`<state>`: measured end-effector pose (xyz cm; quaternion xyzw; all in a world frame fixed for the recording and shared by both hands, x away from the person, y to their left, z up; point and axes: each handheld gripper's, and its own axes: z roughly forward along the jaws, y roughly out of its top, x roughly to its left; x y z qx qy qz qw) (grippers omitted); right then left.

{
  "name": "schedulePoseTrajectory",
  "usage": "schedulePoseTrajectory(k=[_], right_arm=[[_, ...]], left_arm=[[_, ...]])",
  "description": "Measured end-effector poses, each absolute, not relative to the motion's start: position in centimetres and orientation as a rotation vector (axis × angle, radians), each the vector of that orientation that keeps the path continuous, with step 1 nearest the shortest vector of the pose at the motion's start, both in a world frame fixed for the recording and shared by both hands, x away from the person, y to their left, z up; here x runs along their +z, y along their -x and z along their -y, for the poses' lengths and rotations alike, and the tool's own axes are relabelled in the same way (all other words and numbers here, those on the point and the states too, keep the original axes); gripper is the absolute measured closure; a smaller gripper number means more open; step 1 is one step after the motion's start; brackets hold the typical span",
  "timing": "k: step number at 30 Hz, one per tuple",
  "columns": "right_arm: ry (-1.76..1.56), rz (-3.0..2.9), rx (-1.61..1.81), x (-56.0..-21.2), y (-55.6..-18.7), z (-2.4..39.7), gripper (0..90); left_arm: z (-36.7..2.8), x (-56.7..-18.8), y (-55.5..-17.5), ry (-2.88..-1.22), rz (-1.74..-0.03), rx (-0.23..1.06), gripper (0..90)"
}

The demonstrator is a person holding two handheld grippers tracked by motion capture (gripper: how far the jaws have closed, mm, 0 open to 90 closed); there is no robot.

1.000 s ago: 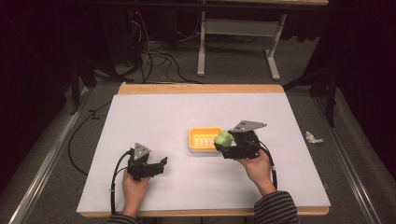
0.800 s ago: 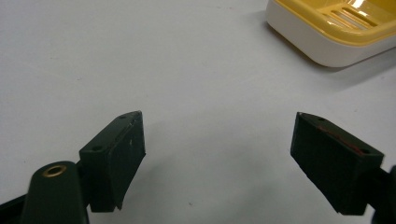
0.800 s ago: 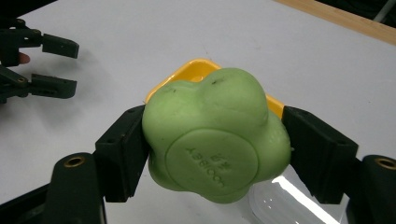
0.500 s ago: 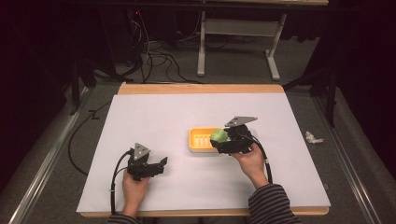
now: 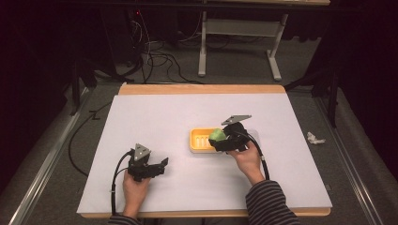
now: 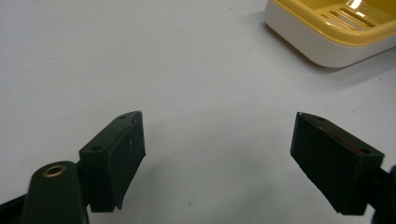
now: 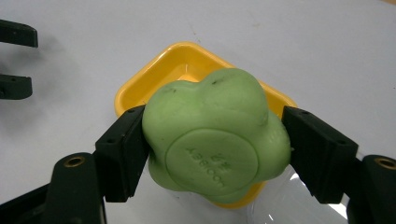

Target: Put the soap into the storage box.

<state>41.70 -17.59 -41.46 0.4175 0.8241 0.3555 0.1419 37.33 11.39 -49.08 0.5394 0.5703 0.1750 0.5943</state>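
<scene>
The right hand-held gripper (image 7: pixel 212 144) is clamped on a green flower-shaped soap bar (image 7: pixel 215 140), its 2 black pads pressing the bar's sides, and holds it just above the yellow soap dish (image 7: pixel 140 79) on the white surface (image 5: pixel 155 117). The left hand-held gripper (image 6: pixel 217 163) rests on the surface with its jaws wide apart and nothing between them. The right gripper view shows raised lettering on the soap; the high view (image 5: pixel 217 135) shows the bar at the dish's right end.

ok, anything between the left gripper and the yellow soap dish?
Nothing: in the left gripper view, bare white table runs from the open left gripper to the yellow soap dish.
</scene>
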Motion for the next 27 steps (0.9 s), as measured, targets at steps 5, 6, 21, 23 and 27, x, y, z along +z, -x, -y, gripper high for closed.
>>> schedulePoseTrajectory(k=[5,6,21,23,27], right_arm=[[-1.22,-2.389,1.01,-41.8,-42.1,17.3,27.1],[-1.219,-2.394,1.008,-41.8,-42.2,17.2,27.1],[-1.274,-2.396,0.952,-43.1,-43.5,16.3,27.0],[-1.272,-2.403,0.945,-43.3,-43.7,16.2,27.0],[-1.283,-2.408,0.94,-43.5,-43.9,16.1,27.0]], left_arm=[[-11.4,-49.1,-37.3,-1.259,-1.324,0.411,18.5],[-11.4,-49.1,-37.3,-1.257,-1.326,0.41,18.5],[-11.4,-49.1,-37.3,-1.257,-1.325,0.409,18.4],[-11.4,-49.1,-37.3,-1.258,-1.324,0.41,18.4],[-11.4,-49.1,-37.3,-1.257,-1.325,0.409,18.4]])
